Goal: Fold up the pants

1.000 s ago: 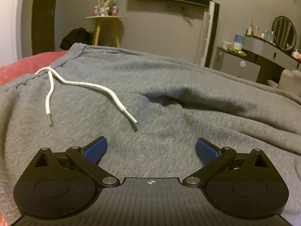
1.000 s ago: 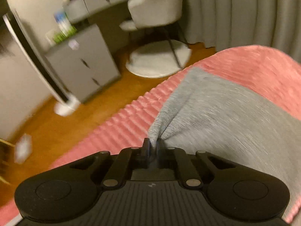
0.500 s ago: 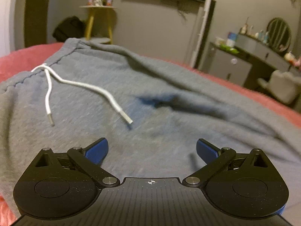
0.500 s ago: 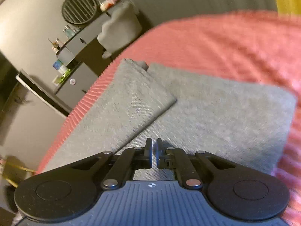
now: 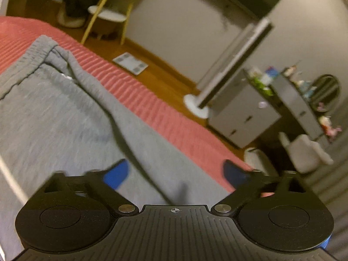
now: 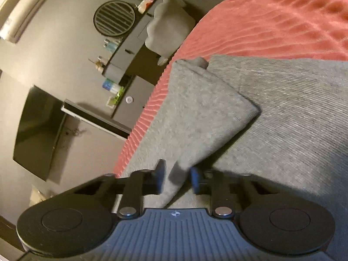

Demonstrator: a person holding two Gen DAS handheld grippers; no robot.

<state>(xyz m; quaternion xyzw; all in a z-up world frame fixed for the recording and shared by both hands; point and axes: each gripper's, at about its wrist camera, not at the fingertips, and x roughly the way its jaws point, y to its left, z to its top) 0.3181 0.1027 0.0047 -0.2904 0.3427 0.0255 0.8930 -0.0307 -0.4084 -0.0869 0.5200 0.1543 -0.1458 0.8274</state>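
Right tongs (image 6: pixel 176 179) have parted around the folded pants (image 6: pixel 271 117) leg, left tongs (image 5: pixel 175 174) gape wide over them

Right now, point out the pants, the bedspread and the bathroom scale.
pants (image 5: pixel 54 126): left wrist view, on the flat grey fabric below the waistband.
bedspread (image 6: pixel 282 21): right wrist view, on bare pink ribbing.
bathroom scale (image 5: pixel 130 63): left wrist view, its top face.

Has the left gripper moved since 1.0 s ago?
Yes. The left gripper swung right: the drawstring slid to the frame's left edge, and the bedspread edge and floor now show.
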